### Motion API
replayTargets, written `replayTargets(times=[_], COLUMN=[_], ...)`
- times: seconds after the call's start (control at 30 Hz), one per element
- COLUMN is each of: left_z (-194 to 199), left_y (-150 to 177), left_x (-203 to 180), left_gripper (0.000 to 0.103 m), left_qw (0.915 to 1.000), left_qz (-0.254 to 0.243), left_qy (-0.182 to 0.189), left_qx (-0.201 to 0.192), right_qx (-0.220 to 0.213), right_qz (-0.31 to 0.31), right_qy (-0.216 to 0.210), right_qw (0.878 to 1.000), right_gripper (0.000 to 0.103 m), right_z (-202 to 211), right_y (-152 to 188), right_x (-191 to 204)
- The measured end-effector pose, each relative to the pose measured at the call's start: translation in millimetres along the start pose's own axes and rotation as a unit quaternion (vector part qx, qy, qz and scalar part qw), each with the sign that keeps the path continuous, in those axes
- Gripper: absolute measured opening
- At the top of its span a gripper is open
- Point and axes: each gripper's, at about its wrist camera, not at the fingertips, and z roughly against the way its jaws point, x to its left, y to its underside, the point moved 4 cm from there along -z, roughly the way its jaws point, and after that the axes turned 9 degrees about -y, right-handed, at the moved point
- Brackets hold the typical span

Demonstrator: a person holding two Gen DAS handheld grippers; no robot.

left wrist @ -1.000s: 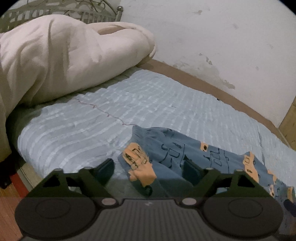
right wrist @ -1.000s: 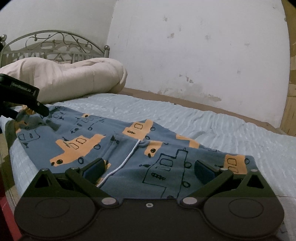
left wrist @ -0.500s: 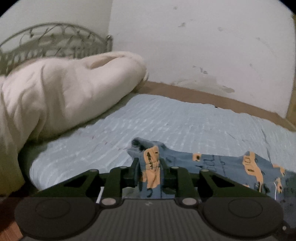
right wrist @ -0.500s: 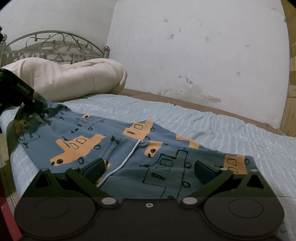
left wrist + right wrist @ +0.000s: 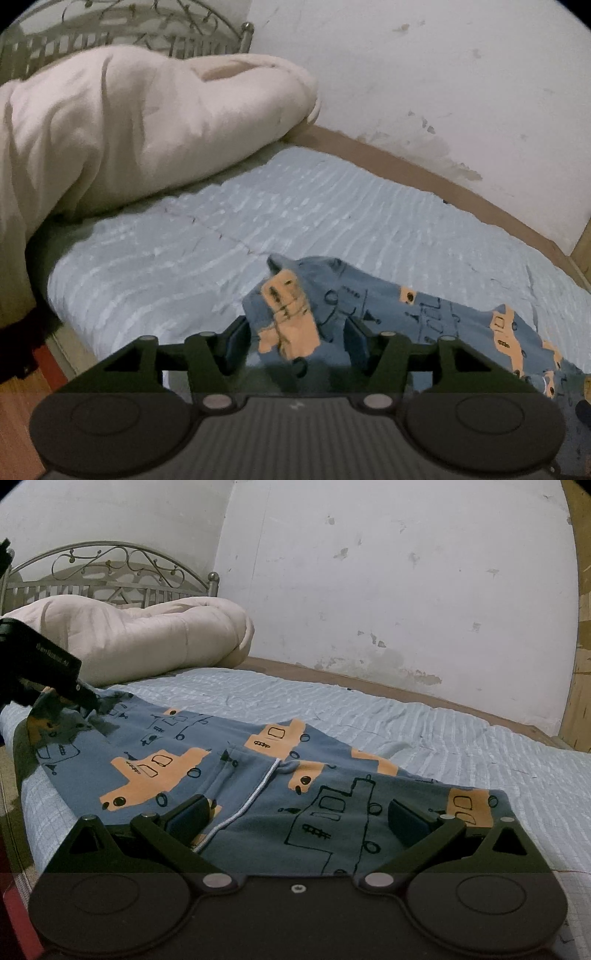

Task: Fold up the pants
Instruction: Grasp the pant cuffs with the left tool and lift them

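Hidden or unclear: the near edge of my blue pants printed with orange trucks point(image 5: 229, 775) disappears under my right tongs' body; in the left wrist view the fabric close to my left tongs is blurred, so I cannot make out which part of the garment it is.
Left tongs point(image 5: 295, 341): partly spread, a bunched, raised fold of the pants point(image 5: 291, 317) stands between the two fingers; whether either pad point(image 5: 236, 341) presses the cloth I cannot tell.
Right tongs point(image 5: 295, 818): spread wide, low over the pants, one finger on each side of the white drawstring cord point(image 5: 251, 801), gripping nothing.
Left tongs seen from the right wrist: a black body point(image 5: 40, 668) at the far left corner of the pants, cut off by the frame edge.
Pants position: spread flat across the pale blue ribbed bedsheet point(image 5: 443, 731), near the front edge of the bed.
Bed surroundings: a cream rumpled duvet point(image 5: 129, 122) heaped by the grey metal scrollwork headboard point(image 5: 110, 572); a stained white wall point(image 5: 388, 572) behind.
Containers: I see nothing here that serves as one.
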Motion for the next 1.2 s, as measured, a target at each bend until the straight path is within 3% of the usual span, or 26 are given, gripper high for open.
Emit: replayTargets(times=[0.43, 0.63, 0.83, 1.2], left_z=[-2, -2, 5, 51], left_y=[-1, -3, -7, -28], left_x=[1, 2, -1, -37], left_gripper=[0.047, 0.022, 0.014, 0.013], left_qw=[0.9999, 0.9998, 0.9998, 0.9973], left_qz=[0.003, 0.013, 0.013, -0.033], left_qy=[-0.002, 0.006, -0.001, 0.019], left_qx=[0.014, 0.016, 0.013, -0.063], right_qx=[0.0, 0.0, -0.001, -0.002], right_qz=[0.001, 0.001, 0.002, -0.001], right_qy=[0.0, 0.0, 0.002, 0.0], right_qw=[1.0, 1.0, 1.0, 1.0], right_gripper=[0.102, 0.102, 0.102, 0.102], right_z=[0, 0, 0, 1], right_y=[0, 0, 0, -1], right_x=[0, 0, 0, 0])
